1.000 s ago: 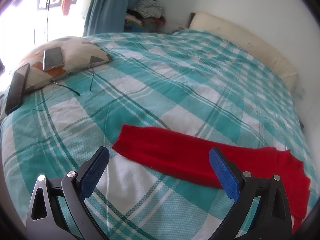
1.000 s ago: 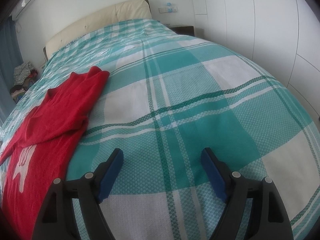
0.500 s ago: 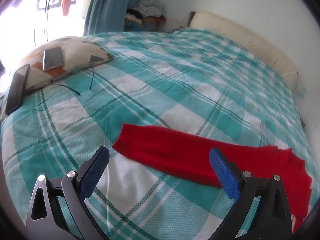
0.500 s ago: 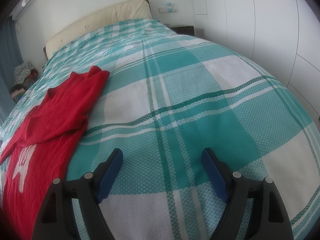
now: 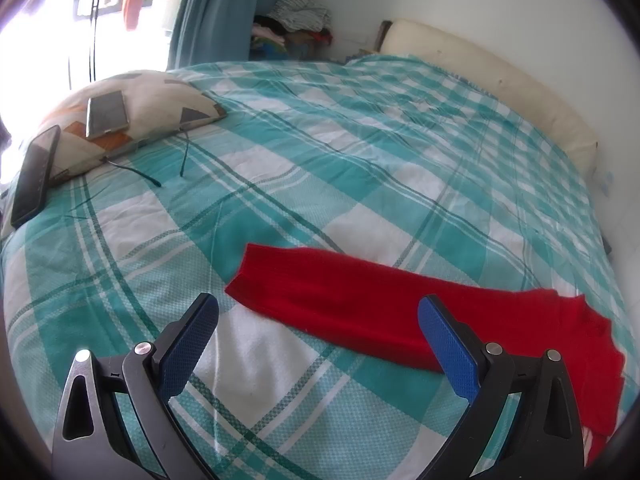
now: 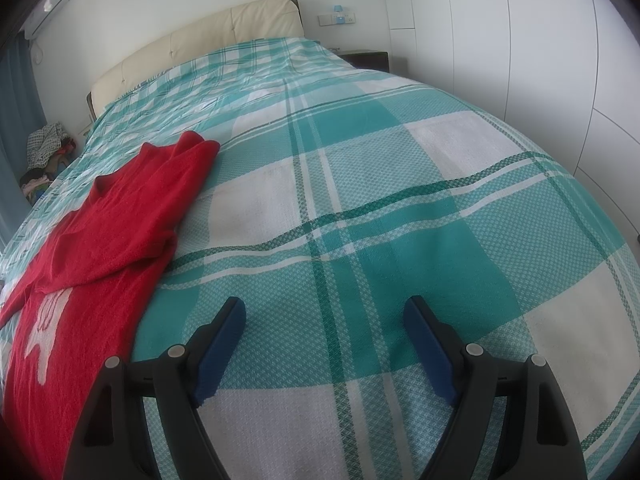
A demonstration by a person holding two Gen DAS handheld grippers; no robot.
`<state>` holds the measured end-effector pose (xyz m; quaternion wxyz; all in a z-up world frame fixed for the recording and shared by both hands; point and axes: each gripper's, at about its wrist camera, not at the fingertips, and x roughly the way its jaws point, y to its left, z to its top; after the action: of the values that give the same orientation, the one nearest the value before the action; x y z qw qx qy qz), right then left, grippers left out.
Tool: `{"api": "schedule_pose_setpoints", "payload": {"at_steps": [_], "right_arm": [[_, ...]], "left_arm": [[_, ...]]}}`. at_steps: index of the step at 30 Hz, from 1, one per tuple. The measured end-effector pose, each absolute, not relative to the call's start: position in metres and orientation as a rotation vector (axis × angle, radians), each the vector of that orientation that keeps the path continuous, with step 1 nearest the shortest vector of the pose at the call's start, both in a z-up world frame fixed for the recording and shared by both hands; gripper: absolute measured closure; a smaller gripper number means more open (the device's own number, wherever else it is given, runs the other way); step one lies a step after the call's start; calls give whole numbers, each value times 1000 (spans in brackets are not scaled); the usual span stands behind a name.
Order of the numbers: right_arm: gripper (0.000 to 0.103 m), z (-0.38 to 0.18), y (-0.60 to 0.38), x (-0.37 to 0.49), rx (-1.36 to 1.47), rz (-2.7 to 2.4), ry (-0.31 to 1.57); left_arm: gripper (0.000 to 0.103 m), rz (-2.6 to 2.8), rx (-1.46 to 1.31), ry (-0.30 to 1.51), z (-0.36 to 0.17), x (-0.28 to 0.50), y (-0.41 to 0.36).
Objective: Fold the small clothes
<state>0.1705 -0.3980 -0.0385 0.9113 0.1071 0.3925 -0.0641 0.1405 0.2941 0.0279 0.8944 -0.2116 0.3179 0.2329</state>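
Hovering over bed (image 6: 400,184), both grippers empty, jaws spread.

Left gripper (image 5: 318,344) jaws wide apart above the checked bedspread, one sleeve of the red sweater (image 5: 360,300) stretched flat across just beyond them, nothing pinched. Right gripper (image 6: 324,340) jaws also spread, over bare bedspread; sweater (image 6: 108,248) lies to its left, other sleeve folded over the body, white pattern showing near the edge. Pillow (image 5: 156,100) far left with two phones (image 5: 107,113) on it.
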Motion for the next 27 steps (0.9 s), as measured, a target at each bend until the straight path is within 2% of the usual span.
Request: {"api": "schedule_pose_setpoints", "payload": {"at_steps": [27], "right_arm": [[21, -39, -397, 172, 219, -133, 810]], "left_arm": [[3, 483, -431, 672, 21, 141, 294]]}}
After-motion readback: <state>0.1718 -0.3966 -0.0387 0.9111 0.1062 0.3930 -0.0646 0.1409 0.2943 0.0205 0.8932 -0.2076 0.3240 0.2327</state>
